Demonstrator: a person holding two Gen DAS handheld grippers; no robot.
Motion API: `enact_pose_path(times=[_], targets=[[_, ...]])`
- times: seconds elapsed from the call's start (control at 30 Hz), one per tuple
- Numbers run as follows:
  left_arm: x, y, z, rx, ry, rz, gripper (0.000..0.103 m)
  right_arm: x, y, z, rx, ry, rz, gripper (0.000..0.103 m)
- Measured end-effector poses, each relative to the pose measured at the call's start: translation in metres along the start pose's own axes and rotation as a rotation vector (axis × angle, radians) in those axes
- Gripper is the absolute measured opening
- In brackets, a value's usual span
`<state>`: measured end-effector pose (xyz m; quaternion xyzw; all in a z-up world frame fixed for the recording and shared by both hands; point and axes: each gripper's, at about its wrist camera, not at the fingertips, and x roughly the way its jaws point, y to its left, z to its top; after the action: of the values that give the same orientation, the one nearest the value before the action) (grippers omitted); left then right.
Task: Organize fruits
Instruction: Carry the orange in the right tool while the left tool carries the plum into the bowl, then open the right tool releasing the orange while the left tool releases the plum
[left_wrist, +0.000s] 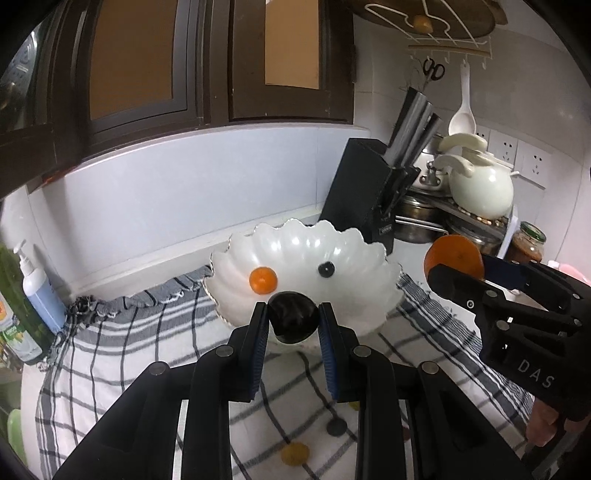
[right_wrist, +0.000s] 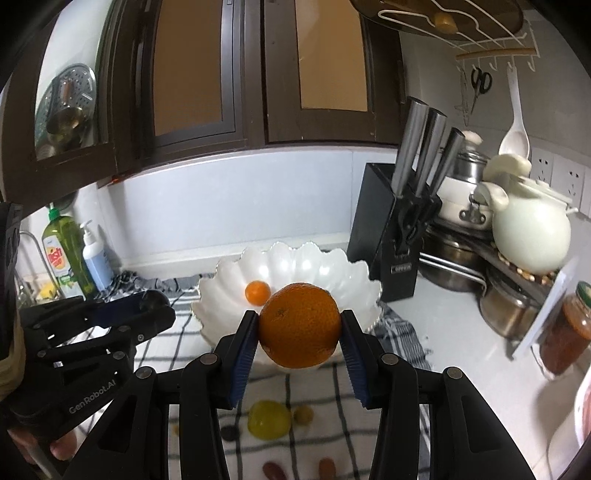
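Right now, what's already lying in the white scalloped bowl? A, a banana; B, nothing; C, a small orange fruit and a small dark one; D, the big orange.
C: the left wrist view shows a small orange fruit and a small dark fruit inside the white bowl.

Dark brown cabinets (right_wrist: 229, 81) with tan panels filled the upper frame above a pale blue wall (right_wrist: 236, 203). At right, white sockets (left_wrist: 524, 155) sat on the wall behind the white tabletop (right_wrist: 454, 332).
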<state>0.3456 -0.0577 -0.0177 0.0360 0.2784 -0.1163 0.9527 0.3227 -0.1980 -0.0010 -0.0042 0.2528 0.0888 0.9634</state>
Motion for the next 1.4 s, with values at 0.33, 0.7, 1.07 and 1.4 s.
enact_pose_path(times=[0.33,0.7,1.07,1.4], targets=[[0.033,0.004,0.025,0.007,0.02,0.008,0.027,0.042,-0.006,0.021,-0.002,0.024,0.003,0.046],[0.084,0.011,0.04,-0.017,0.088,0.029,0.027,0.103,-0.02,0.029,0.007,0.127,-0.002,0.046],[0.143,0.02,0.04,-0.045,0.22,0.028,0.027,0.162,-0.029,0.024,0.027,0.262,0.023,0.046],[0.187,0.026,0.031,-0.044,0.326,0.045,0.027,0.204,-0.038,0.01,0.045,0.376,0.026,0.046]])
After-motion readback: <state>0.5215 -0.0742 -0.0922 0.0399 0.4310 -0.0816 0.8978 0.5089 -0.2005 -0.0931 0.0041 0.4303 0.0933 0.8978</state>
